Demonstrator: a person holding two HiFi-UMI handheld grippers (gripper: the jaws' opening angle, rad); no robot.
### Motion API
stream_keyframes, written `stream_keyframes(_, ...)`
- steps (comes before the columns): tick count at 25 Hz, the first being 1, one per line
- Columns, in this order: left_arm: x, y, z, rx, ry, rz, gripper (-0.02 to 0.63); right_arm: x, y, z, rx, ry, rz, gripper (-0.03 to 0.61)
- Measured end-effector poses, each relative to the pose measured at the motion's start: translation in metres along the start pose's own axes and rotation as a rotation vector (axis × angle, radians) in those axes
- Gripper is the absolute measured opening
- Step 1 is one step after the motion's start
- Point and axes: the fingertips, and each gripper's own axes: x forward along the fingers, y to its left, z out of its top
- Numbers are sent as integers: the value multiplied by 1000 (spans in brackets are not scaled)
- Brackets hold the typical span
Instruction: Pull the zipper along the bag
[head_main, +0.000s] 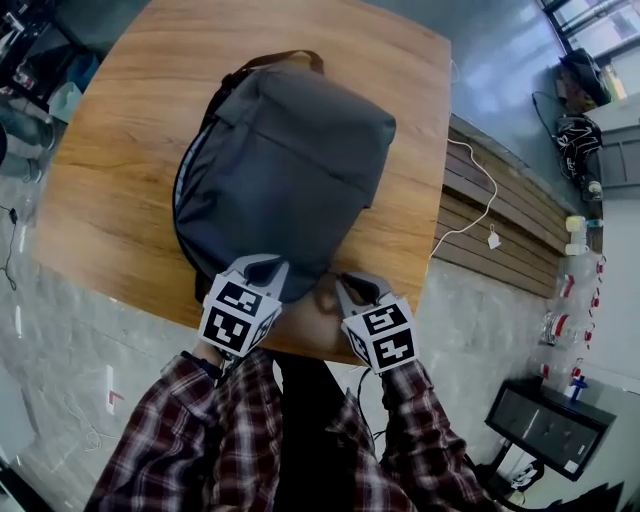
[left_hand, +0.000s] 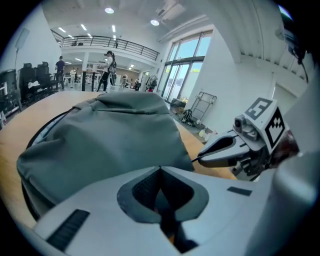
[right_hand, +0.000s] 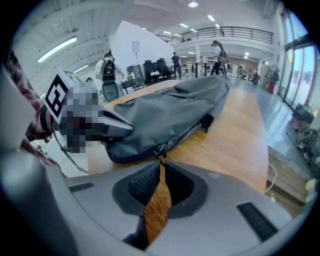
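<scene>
We look down on a grey bag (head_main: 285, 170) lying flat on a wooden table (head_main: 110, 200). Its carry handle (head_main: 285, 58) points to 12 o'clock and its near end sits at 6 o'clock, close to the table's edge. Along the bag's side at 9 o'clock a thin band of pale lining (head_main: 180, 195) shows beside the dark seam.

Both grippers sit at the near end of the bag. The left gripper (head_main: 258, 268) is at about 7 o'clock of the bag, and its jaws overlap the bag's edge. In the left gripper view its jaws (left_hand: 160, 169) are closed tip to tip, right at the grey fabric (left_hand: 110, 135) — we read them as pinching the bag's near edge.

The right gripper (head_main: 352, 287) is at about 5 o'clock of the bag, just beside the left one. In the right gripper view its jaws (right_hand: 161, 164) are closed at the tips on the zipper pull (right_hand: 159, 150), which hangs from the bag's low corner (right_hand: 170, 112). Bare wood (right_hand: 235, 145) shows through the gap behind the tips. From the left gripper view we see the same thing: the right gripper (left_hand: 200, 157) holds a thin dark tab at its tip, next to the bag's corner.

Plaid sleeves (head_main: 200, 430) run down to 6 o'clock. At 3 o'clock, off the table, a white cable (head_main: 480, 200) lies across a slatted wooden surface.
</scene>
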Motion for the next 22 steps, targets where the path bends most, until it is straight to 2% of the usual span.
stream_keyframes(3, -23, -7, 24, -80, -117, -12, 11, -33, -10, 16, 100, -96, -28, 21)
stream_keyframes(6, -59, -27, 72, -116, -269, -37, 11, -78, -10, 58, 196, -283, -36, 21)
stream_keyframes(9, -101, -53, 129, -88, -426, -49, 11, -129, -2, 111, 239, -503, -26, 20)
stream_keyframes(11, -131, -67, 163, -36, -526, -32, 11, -160, 6, 144, 219, -639, -29, 20)
stream_keyframes(13, -156, -79, 187, 5, -603, -13, 11, -185, 17, 167, 185, -731, -36, 19)
stream_keyframes(17, -181, -102, 205, 50, -638, -8, 11, -218, 34, 186, 121, -804, -91, 11)
stream_keyframes(22, -191, -123, 214, 128, -679, 14, 11, -232, 44, 190, 51, -812, -108, 11)
